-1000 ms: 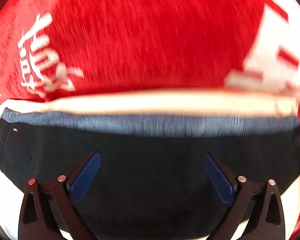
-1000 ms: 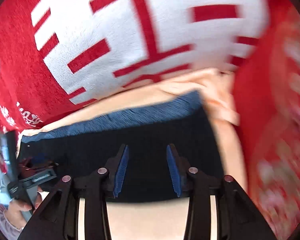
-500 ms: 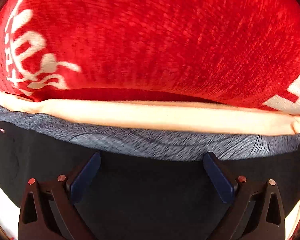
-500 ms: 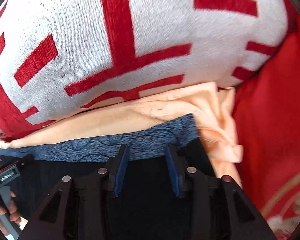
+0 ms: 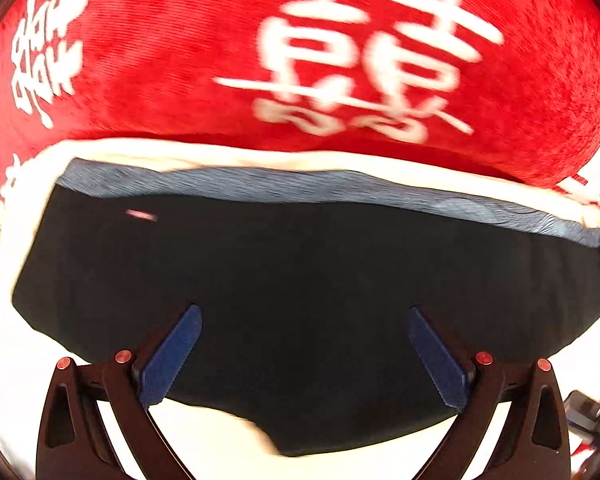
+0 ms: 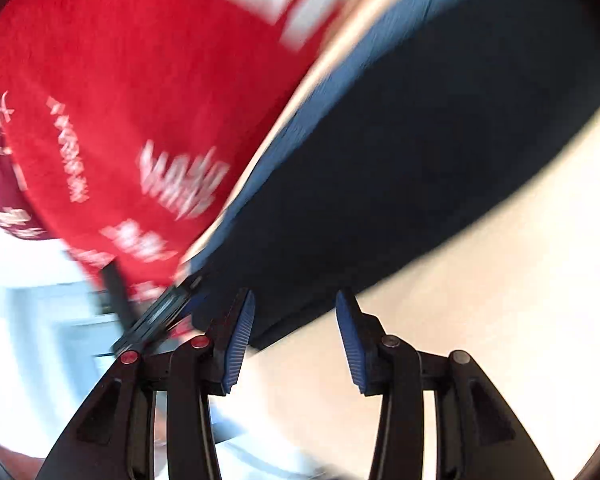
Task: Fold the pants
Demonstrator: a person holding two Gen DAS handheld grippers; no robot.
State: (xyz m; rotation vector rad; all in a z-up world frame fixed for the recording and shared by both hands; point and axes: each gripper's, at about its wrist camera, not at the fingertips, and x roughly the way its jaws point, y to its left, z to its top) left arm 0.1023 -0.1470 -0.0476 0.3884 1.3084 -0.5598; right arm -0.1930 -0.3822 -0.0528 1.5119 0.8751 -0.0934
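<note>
The black pants (image 5: 308, 280) lie folded flat on a cream sheet (image 5: 204, 432), on top of a blue-grey folded garment (image 5: 260, 184) that shows along the far edge. My left gripper (image 5: 304, 312) is wide open and empty above the near part of the pants. In the right wrist view the pants (image 6: 420, 152) run diagonally, and my right gripper (image 6: 296, 300) is open and empty over their near edge. This view is blurred.
A red blanket with white characters (image 5: 340, 60) lies bunched right behind the stack and also shows in the right wrist view (image 6: 120, 100). The other gripper's black body (image 6: 156, 312) shows at the lower left of the right wrist view. Cream sheet (image 6: 480, 300) lies to the right.
Both grippers have pulled back from the stack. The right view has swung to the left and tilted, and its jaws have opened wider. The left jaws stay wide open.
</note>
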